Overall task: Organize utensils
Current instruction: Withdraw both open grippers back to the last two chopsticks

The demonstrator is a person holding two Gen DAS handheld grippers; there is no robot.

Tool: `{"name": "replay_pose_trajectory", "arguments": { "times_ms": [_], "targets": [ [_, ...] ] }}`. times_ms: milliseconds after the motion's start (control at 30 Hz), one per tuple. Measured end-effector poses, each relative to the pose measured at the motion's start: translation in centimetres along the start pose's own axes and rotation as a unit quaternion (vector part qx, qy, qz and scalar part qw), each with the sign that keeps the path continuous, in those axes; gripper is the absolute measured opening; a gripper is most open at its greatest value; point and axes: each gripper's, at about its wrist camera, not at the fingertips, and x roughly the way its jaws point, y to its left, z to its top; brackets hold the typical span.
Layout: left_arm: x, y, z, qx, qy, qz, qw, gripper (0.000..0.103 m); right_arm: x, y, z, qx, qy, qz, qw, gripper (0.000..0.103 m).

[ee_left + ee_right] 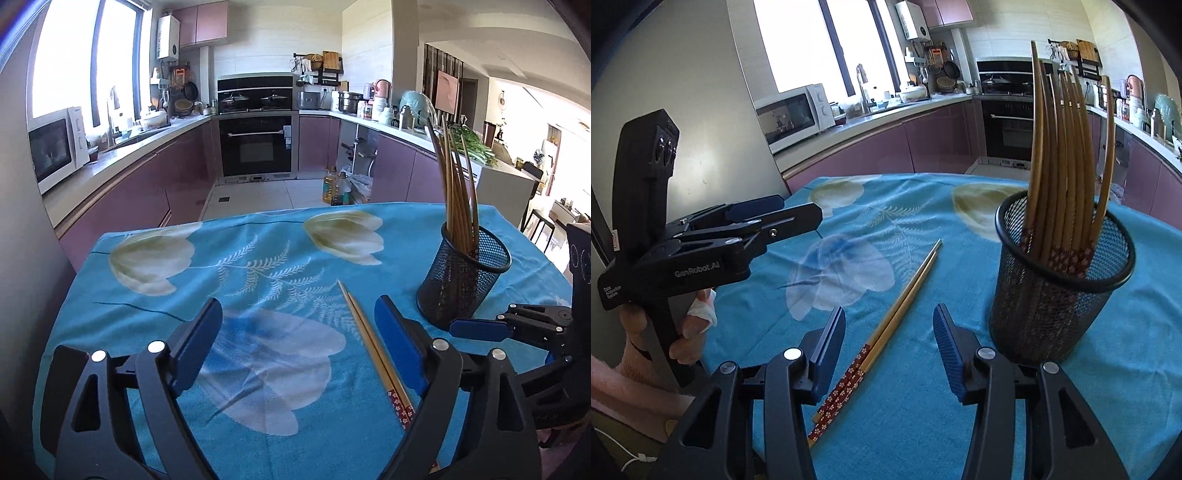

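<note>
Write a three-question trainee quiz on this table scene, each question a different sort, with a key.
1. True or false: the mesh cup already holds several chopsticks standing in it.
2. Multiple choice: where is the loose pair of chopsticks? A) inside the cup B) lying flat on the blue cloth C) clamped in the left gripper
3. Fill in: in the right wrist view, the loose pair lies between the fingers of the right gripper, whose jaws are ____.

Key: 1 true. 2 B. 3 open; the pads do not press on the pair.
</note>
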Motion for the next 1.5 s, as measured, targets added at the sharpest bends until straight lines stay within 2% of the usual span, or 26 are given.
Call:
{"name": "replay_pose_trajectory", "arguments": {
  "times_ms": [100,300,700,1200,1367,1500],
  "targets": [
    [0.0,1.0,-0.7,-0.015,0.007,0.002,0.9999,0.085,0.8,0.4,-0.3,-0.001,0.014,-0.008,1.0,0.047],
    [0.6,1.3,-1.5,-0.014,0.022,0.011,0.9996,0.082,1.4,0.3,-0.3,-0.008,0.033,-0.021,0.999,0.047],
    [1.8,0.7,-2.1,-0.004,0.041,-0.005,0.9991,0.076,2.9,0.3,-0.8,-0.015,0.061,-0.052,0.997,0.041],
    [3.0,0.2,-2.5,0.001,0.057,-0.02,0.9982,0.075,3.0,0.6,-0.7,-0.016,0.065,-0.051,0.997,0.04],
    [3.2,0.2,-2.6,0.001,0.059,-0.022,0.998,0.075,3.1,0.5,-0.8,-0.019,0.068,-0.065,0.995,0.037],
    [3.5,0.1,-2.8,0.003,0.062,-0.029,0.9977,0.074,2.9,0.0,-0.7,-0.009,0.068,-0.061,0.996,0.035]
  ]
}}
